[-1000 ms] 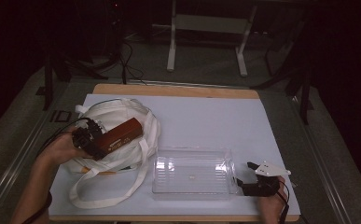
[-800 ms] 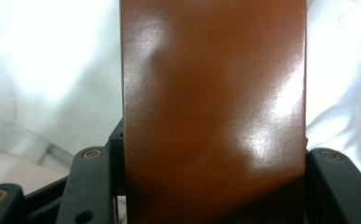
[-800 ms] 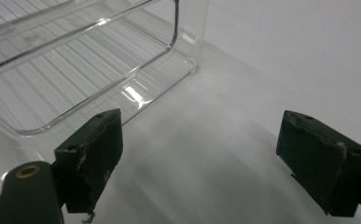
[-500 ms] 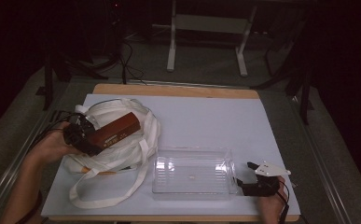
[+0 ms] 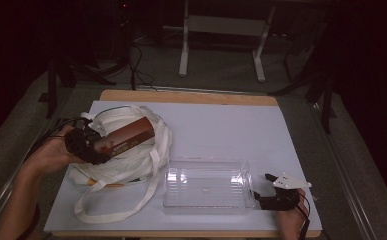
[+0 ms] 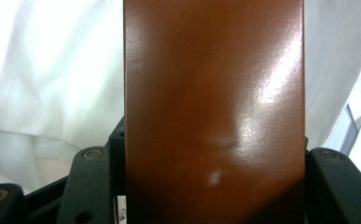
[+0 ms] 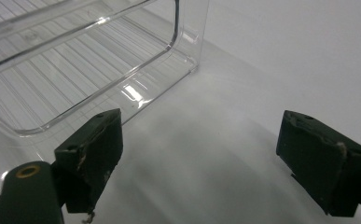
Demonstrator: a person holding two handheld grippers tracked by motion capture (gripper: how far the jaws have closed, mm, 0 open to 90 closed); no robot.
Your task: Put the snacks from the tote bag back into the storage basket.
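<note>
One brown box (image 5: 128,138) was clamped in the left claw (image 5: 98,149), its glossy face rising between the two black jaws in the left gripper view (image 6: 214,107). Compared with a second earlier, the box had come up and drawn back towards the counter's left edge, so it hung above the white cloth bag (image 5: 131,165) and probably clear of it, though the angle made that hard to confirm. The right claw (image 5: 268,192) waited with jaws apart and empty beside the clear plastic tray (image 5: 206,186), likely the box's destination.
</note>
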